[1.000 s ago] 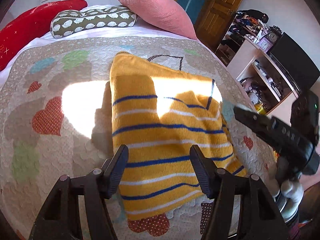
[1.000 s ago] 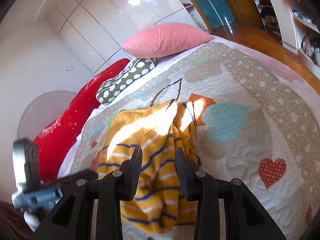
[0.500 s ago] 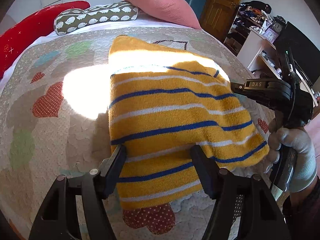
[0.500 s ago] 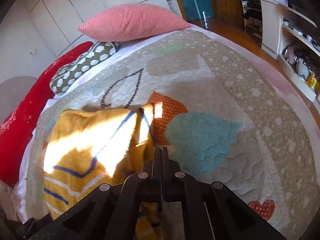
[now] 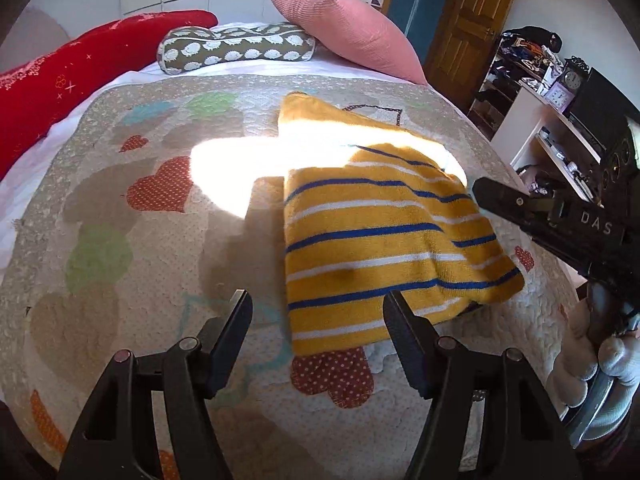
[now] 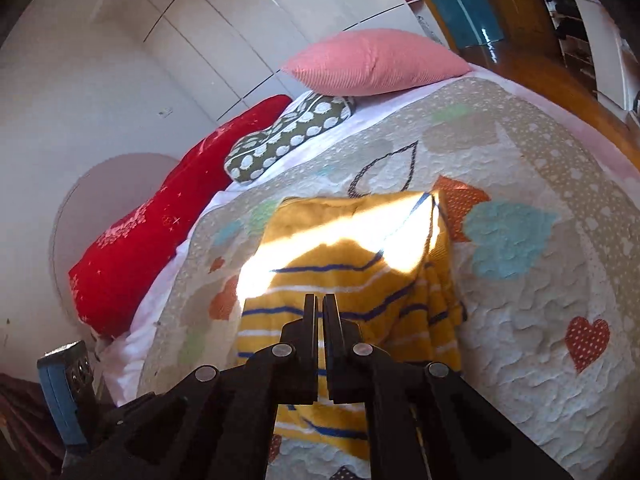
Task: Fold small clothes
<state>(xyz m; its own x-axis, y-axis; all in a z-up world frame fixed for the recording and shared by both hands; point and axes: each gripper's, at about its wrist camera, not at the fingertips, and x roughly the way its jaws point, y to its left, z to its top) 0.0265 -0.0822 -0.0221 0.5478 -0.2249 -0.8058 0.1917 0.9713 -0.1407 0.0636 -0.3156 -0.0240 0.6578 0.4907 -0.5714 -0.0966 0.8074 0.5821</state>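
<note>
Left wrist view: at the far left, a long red cushion lies along the head of the bed, with a brown bolster printed with white shapes beside it and a pink pillow to the right of that. A quilt with heart patches covers the bed; its left half is bare, crossed by a bright patch of sunlight. The left gripper hovers low over the near part of the quilt, its jaws spread wide and holding nothing. Between and beyond them lies the yellow striped garment, folded over into a rough rectangle with blue and white stripes. Its left edge is straight, its near edge sits just past the gripper's right finger, and its near right corner lifts slightly off the quilt. At the right, the other tool enters, marked with the letters "DAS", held by a gloved hand. Behind it stand white shelves with a small clock, and a wooden door.

Right wrist view: the right gripper is clenched, its jaws almost touching with only a thin slit between them, poised over the garment's middle; whether any cloth is pinched there cannot be told. Bare quilt lies to the right, up to the bed's edge.
</note>
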